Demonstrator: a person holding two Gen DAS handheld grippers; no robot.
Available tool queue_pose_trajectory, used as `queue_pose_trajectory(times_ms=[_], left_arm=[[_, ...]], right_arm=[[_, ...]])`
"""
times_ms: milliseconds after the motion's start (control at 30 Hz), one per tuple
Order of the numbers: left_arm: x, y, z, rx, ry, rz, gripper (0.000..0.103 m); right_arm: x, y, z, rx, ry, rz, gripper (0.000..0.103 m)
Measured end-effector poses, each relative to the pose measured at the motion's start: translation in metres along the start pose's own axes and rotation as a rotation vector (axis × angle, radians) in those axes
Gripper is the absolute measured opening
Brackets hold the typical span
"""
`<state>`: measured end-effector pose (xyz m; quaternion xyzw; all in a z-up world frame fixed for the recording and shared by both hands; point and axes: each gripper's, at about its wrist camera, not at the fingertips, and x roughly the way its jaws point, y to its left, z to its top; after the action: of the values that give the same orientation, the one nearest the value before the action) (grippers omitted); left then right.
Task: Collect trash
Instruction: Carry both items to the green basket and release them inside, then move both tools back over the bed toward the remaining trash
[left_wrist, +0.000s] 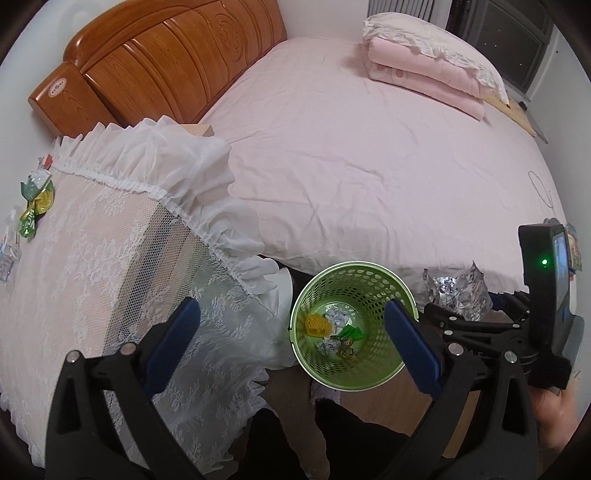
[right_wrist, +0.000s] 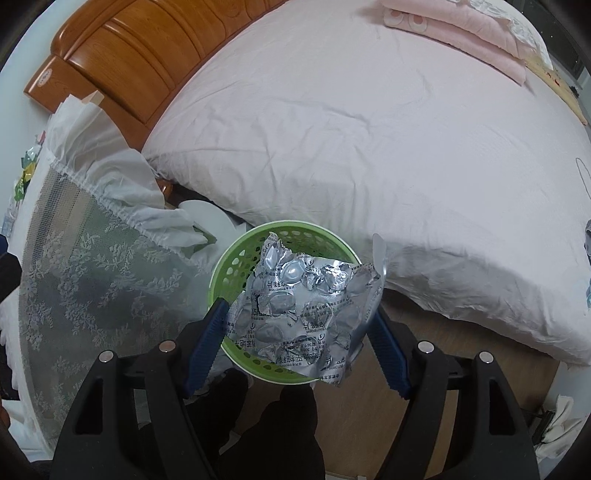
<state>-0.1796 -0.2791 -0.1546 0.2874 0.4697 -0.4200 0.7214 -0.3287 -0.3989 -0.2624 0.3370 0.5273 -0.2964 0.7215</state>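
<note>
A green perforated waste basket (left_wrist: 384, 365) stands on the floor beside the bed and holds several crumpled wrappers. My left gripper (left_wrist: 291, 332) is open and empty, hovering above the basket and the lace-covered nightstand (left_wrist: 74, 280). My right gripper (right_wrist: 299, 325) is shut on a crumpled silver blister pack (right_wrist: 295, 299) and holds it right over the basket (right_wrist: 236, 262). The pack also shows in the left wrist view (left_wrist: 456, 290), at the right of the basket. Green and yellow wrappers (left_wrist: 35, 206) lie at the nightstand's far left.
A bed with a pink sheet (left_wrist: 369, 155) fills the back, with a folded pink quilt and pillow (left_wrist: 432, 70) on it. A wooden headboard (left_wrist: 159, 62) stands at the back left. Wooden floor (right_wrist: 461, 358) shows to the right of the basket.
</note>
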Motion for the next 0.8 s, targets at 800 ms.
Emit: queue_pose_trajectory(times_ms=[800], left_arm=[[-0.002,0.018,0.012,-0.065,-0.020,0.026,0.095]], right_arm=[[0.000,0.016,0.018,-0.042,0.012,-0.023,0.095]])
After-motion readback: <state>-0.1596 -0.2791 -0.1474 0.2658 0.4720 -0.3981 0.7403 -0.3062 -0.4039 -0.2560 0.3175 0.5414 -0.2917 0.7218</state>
